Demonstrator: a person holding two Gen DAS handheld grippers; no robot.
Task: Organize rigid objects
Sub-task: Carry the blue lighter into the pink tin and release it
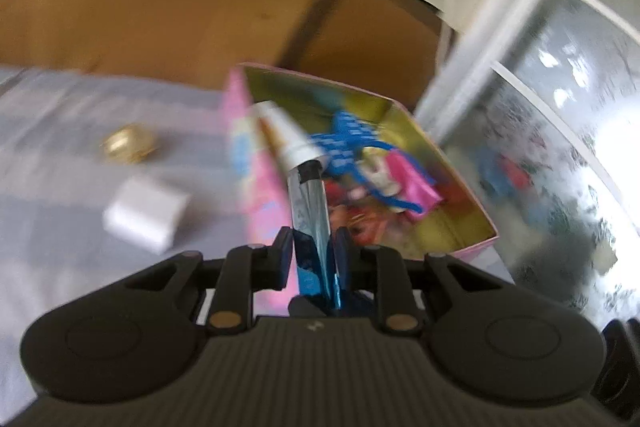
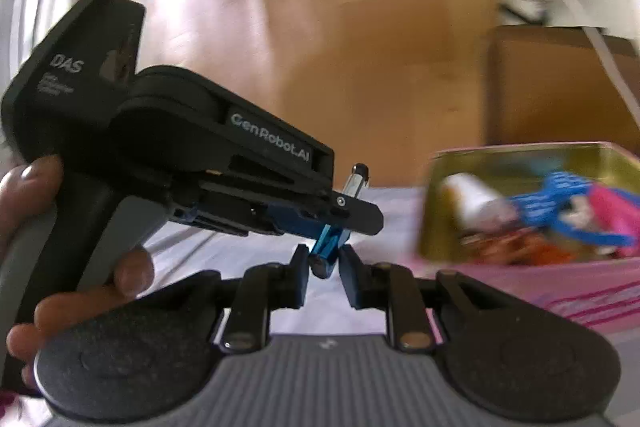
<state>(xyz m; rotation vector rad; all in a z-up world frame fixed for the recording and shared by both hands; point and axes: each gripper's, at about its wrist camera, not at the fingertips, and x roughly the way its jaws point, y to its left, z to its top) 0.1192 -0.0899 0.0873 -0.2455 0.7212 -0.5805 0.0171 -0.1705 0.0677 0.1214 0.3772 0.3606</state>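
Grey-clothed table at lower left, your left gripper (image 1: 312, 247) clamps the blue pen (image 1: 310, 211) before the pink tin (image 1: 472, 251) at centre, your right gripper (image 2: 324, 263) parted around its end: next, a release over the tin.

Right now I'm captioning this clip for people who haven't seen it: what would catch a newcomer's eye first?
First, the shiny blue pen clamped in the left tool, its lower end between the right tool's fingers. Next, the pink tin just beyond, open, gold inside, packed with blue and pink trinkets. Left of it on the grey cloth lie a gold ball and a white box.
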